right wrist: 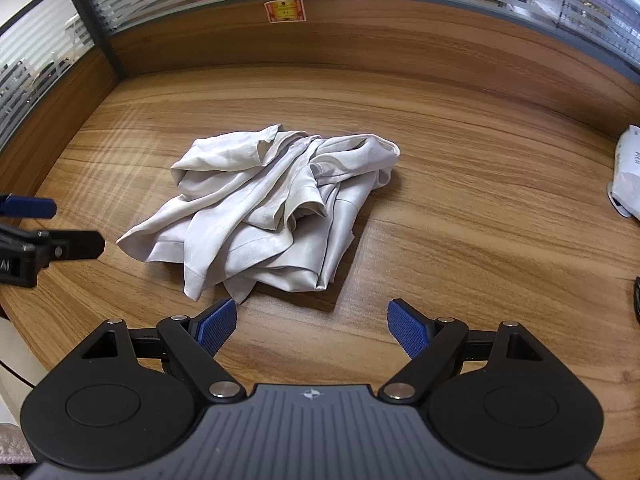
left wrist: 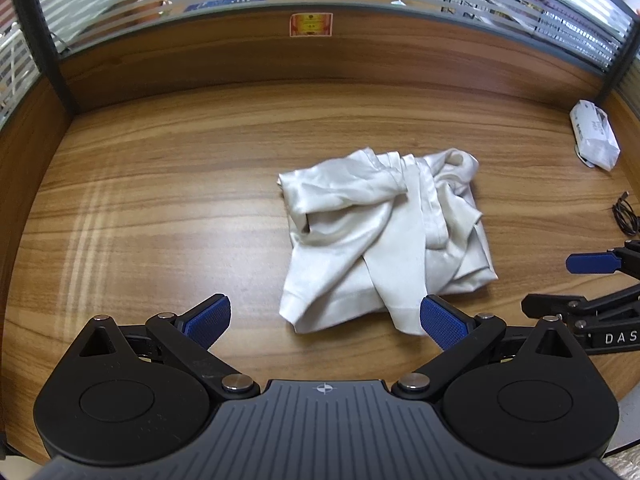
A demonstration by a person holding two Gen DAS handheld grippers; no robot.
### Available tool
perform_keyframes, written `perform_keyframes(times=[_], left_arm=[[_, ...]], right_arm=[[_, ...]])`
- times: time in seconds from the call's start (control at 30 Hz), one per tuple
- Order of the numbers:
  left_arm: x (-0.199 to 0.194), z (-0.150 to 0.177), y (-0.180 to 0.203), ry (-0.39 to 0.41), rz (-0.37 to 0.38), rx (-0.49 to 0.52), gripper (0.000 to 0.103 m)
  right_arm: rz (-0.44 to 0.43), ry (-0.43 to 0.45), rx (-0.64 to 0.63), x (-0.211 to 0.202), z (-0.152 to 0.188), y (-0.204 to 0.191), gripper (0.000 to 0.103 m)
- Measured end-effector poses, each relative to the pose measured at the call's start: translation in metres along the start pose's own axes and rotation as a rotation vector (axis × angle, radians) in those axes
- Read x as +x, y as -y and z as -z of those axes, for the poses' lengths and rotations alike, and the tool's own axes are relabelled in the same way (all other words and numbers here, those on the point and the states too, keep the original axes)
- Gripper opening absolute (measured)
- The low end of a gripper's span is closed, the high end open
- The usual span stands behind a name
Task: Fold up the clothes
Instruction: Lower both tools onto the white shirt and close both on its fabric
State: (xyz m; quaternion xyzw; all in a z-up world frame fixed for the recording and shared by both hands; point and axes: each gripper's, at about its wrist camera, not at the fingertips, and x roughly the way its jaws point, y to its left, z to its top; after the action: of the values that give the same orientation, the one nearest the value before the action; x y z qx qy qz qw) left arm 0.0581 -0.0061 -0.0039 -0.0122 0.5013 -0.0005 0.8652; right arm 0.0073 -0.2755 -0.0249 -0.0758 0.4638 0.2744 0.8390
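A white satin garment [left wrist: 384, 236] lies in a loose, roughly folded heap on the wooden desk [left wrist: 160, 200]; it also shows in the right wrist view [right wrist: 276, 208]. My left gripper [left wrist: 326, 322] is open and empty, just short of the garment's near hem. My right gripper [right wrist: 312, 326] is open and empty, close to the garment's near edge. The right gripper's fingers [left wrist: 592, 263] show at the right of the left wrist view, and the left gripper's fingers [right wrist: 32, 207] show at the left of the right wrist view.
A white packet [left wrist: 596, 136] lies at the desk's right side, also in the right wrist view [right wrist: 630, 172]. A black cable [left wrist: 626, 216] lies near it. Wooden partition walls [left wrist: 320, 56] with striped glass enclose the desk at the back and sides.
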Motion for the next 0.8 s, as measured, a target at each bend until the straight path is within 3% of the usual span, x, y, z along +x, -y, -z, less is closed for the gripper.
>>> perform_keyframes(times=[0.33, 0.7, 0.8], left_arm=[[0.018, -0.034, -0.013, 0.031, 0.016, 0.080, 0.102], [0.088, -0.096, -0.034, 0.006, 0.145, 0.259, 0.101], [0.113, -0.106, -0.039, -0.027, 0.191, 0.297, 0.095]], right_arm=[[0.020, 0.003, 0.121, 0.032, -0.010, -0.001, 0.091], [0.041, 0.006, 0.254, 0.067, -0.020, -0.003, 0.091], [0.047, 0.007, 0.291, 0.076, -0.023, -0.003, 0.091]])
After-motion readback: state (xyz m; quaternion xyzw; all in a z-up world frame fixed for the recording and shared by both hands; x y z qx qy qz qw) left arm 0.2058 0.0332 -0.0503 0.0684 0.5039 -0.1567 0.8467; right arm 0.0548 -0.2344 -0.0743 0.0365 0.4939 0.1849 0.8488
